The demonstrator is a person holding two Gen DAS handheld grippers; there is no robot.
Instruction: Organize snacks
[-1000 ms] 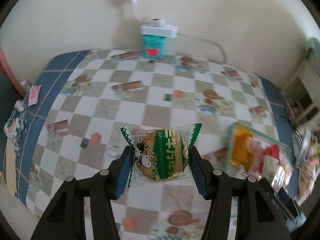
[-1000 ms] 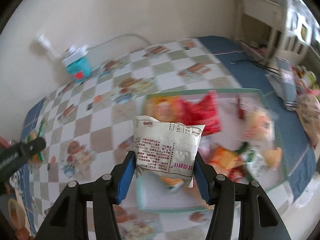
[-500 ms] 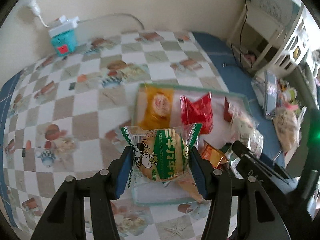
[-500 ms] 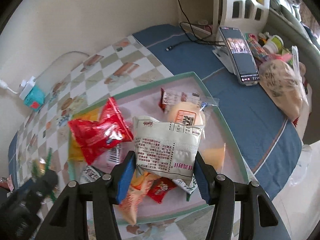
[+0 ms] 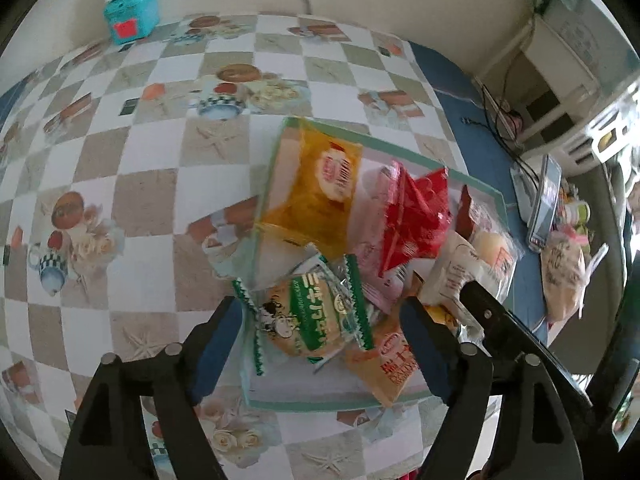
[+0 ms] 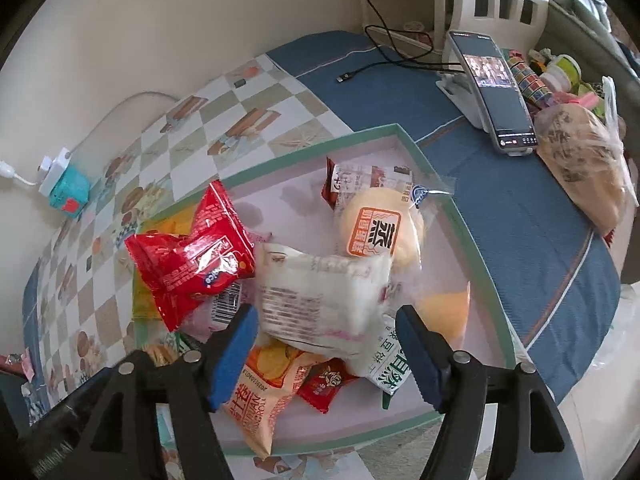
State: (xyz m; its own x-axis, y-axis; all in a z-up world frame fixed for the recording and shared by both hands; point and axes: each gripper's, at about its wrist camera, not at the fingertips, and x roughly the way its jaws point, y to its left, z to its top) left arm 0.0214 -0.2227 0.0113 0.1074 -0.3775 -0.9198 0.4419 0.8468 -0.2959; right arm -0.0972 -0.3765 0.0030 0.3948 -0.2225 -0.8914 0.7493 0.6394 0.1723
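A green-rimmed tray [image 5: 276, 168] [image 6: 312, 148] holds several snack packets. My left gripper [image 5: 320, 344] hangs over its near corner with jaws opening. The green-and-white cow-print biscuit packet [image 5: 308, 312] lies between the blue pads, and neither pad presses on it. My right gripper [image 6: 324, 354] is above the tray's middle, its jaws opening too. A blurred white packet [image 6: 324, 300] sits loose between its pads, on top of other snacks. A red packet [image 6: 192, 256] [image 5: 412, 220], an orange packet [image 5: 320, 196] and a round bun packet [image 6: 376, 232] lie in the tray.
A phone on a stand [image 6: 496, 96], a filled plastic bag [image 6: 580, 176] and a loose cable [image 6: 384, 52] lie on the blue cloth right of the tray. A teal box with a power strip [image 5: 128, 12] [image 6: 66, 192] stands by the wall. Checked tablecloth lies left.
Both grippers swung from the checked cloth to above the tray and dipped. Both pairs of jaws have spread, and the biscuit packet and the white packet have come free.
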